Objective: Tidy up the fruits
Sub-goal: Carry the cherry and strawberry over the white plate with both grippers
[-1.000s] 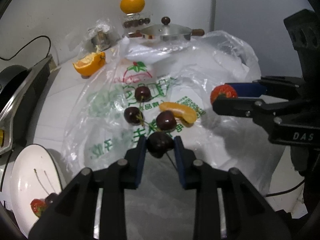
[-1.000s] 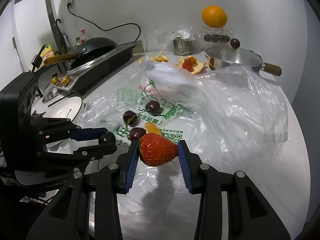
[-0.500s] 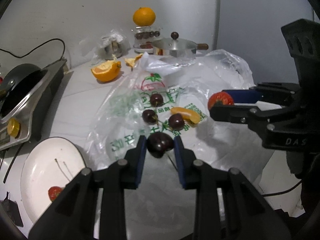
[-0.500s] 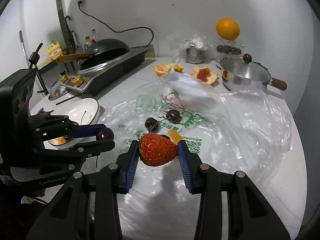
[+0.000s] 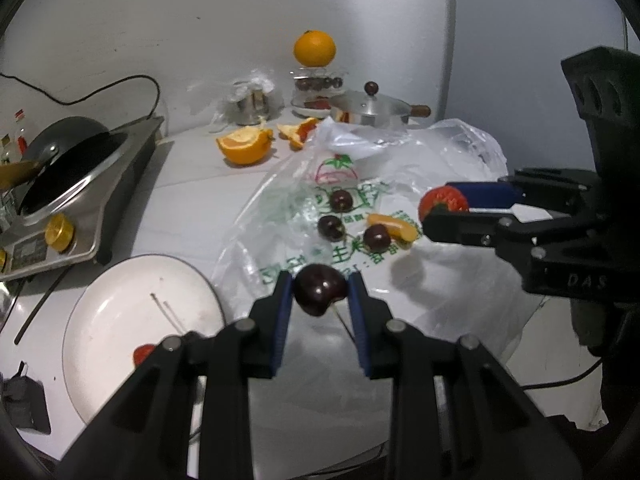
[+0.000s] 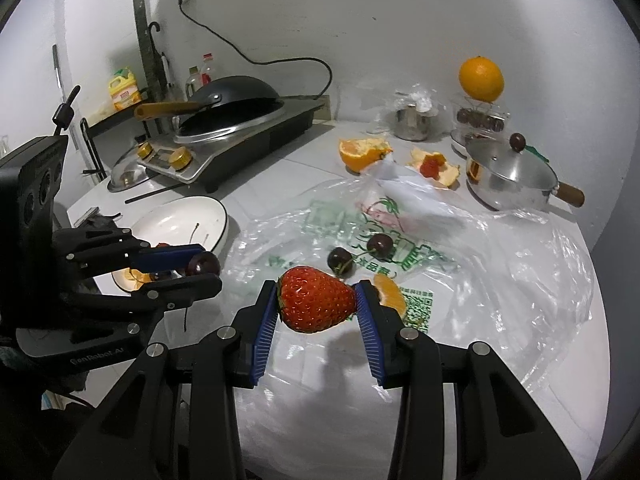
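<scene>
Both grippers have lifted clear of the plastic bag (image 5: 400, 280) since a second ago. Left gripper (image 5: 320, 294) fingers pinch a cherry (image 5: 319, 287); right gripper (image 6: 317, 305) fingers pinch a strawberry (image 6: 316, 304). Squeezing could bruise either fruit, and the round cherry might slip before reaching the plate (image 5: 120, 292) left of the fingers. "DAS" is readable on the right gripper's body; the bag's green print is illegible.
</scene>
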Demonstrator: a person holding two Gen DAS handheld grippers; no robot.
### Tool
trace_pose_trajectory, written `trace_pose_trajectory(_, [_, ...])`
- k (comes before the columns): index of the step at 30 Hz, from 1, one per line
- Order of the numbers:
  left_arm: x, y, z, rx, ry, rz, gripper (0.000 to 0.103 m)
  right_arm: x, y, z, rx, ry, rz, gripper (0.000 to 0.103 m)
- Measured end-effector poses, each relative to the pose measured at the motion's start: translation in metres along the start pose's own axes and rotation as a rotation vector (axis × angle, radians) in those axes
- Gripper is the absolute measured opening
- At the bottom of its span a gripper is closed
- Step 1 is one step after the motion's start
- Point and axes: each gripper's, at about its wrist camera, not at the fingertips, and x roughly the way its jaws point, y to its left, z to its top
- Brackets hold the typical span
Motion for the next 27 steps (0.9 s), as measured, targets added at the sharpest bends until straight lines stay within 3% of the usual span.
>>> trace_pose_trajectory(27, [-0.035, 0.078, -0.038, -0.138, -0.036, 0.097, 0.029, 0.024, 0.069, 0.025, -0.111, 0.032, 0.041, 0.042])
